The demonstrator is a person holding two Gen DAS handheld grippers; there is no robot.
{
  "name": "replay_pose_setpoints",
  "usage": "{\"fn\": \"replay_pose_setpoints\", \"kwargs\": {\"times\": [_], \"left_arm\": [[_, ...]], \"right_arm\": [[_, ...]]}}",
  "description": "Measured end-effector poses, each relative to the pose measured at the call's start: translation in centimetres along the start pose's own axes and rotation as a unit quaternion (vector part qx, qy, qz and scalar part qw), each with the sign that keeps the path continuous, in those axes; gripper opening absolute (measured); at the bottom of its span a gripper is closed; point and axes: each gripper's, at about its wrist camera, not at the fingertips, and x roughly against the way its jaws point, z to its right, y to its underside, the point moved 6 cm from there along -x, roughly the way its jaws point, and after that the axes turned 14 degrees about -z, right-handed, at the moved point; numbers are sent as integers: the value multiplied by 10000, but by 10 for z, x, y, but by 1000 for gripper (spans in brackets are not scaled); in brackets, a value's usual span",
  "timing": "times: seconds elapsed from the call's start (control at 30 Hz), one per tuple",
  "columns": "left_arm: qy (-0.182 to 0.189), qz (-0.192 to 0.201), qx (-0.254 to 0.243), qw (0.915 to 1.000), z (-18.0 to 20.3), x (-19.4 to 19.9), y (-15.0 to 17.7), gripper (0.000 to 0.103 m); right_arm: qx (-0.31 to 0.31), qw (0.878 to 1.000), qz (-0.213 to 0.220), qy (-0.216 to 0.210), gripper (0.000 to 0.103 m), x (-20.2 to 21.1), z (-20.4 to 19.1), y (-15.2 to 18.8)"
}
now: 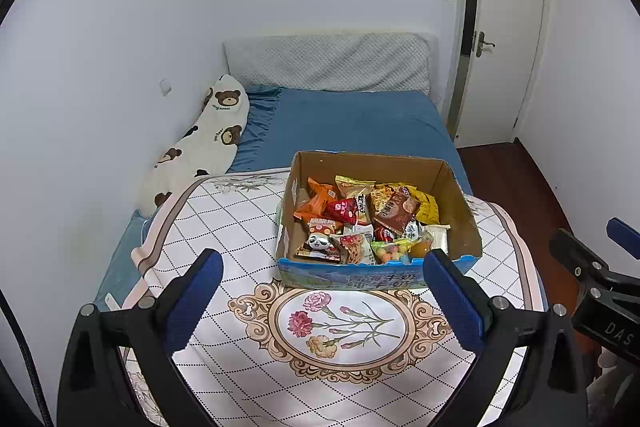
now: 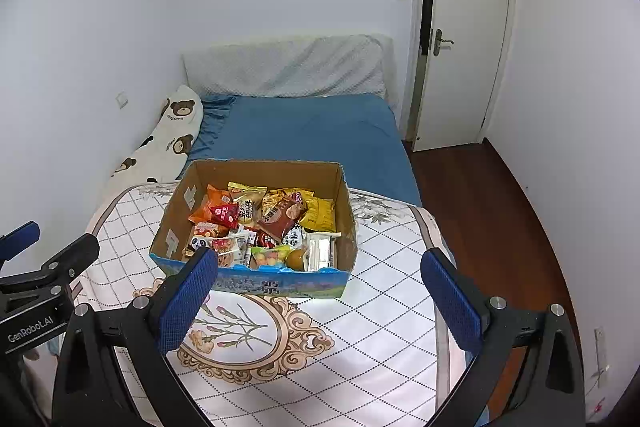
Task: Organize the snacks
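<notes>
Both grippers, left [image 1: 323, 291] & right [image 2: 319, 291], hung wide, holding nothing, near quilt [image 1: 224, 227] front edge. Snacks [image 1: 360, 223] already piled in box [image 1: 460, 203] mid-quilt; fits sorted or unsorted.

Home bedroom: bed [image 1: 352, 119], bear-print pillow [image 1: 208, 139].

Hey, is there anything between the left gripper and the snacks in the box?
Only the box's own low front wall. The left gripper is open and empty above the patterned cloth, short of the box, and the snacks lie uncovered inside, so it would likely reach them from above, over that wall.
</notes>
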Motion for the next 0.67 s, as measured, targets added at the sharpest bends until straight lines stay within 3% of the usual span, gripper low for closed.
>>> {"fn": "replay_pose_setpoints", "kwargs": {"times": [0.67], "left_arm": [[74, 50, -87, 9999, 1, 3, 1, 102]], "right_arm": [[-46, 10000, 37, 31, 103, 4, -4, 0]]}}
